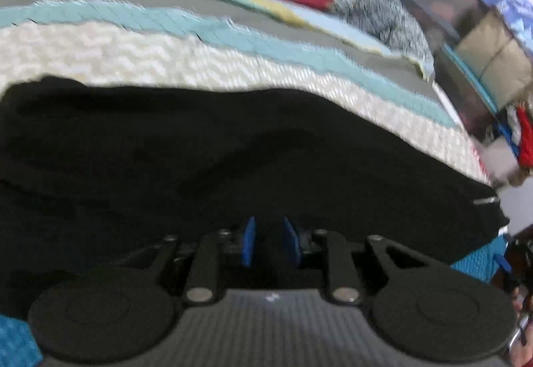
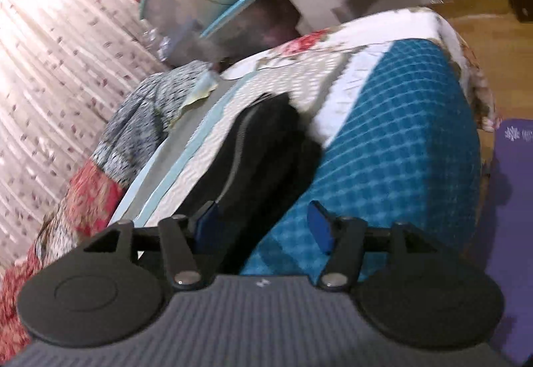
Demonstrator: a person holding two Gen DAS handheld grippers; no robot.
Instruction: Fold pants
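- Soft, even indoor light in both views; no hard shadows.
- Brightest at the pale curtain [image 2: 50, 50] in the right wrist view, washed out near the upper left as if lit from behind.
- Heavy motion blur across the bedding [image 1: 166, 57] and the clutter [image 1: 483, 50] at right; streaked patterns, smeared edges.
- Black pants [image 1: 233, 150] nearly featureless, folds lost in darkness; only faint creases readable.
- Sharpest on the near gripper bodies; blue pads [image 1: 248, 240] fairly crisp.
- Strong fisheye bending toward the edges: curved bed lines, dark vignette in the corners.
- Blue checked blanket [image 2: 399, 140] blurred into soft squares.
- Faint shadow on the purple mat [image 2: 513, 200] at right.
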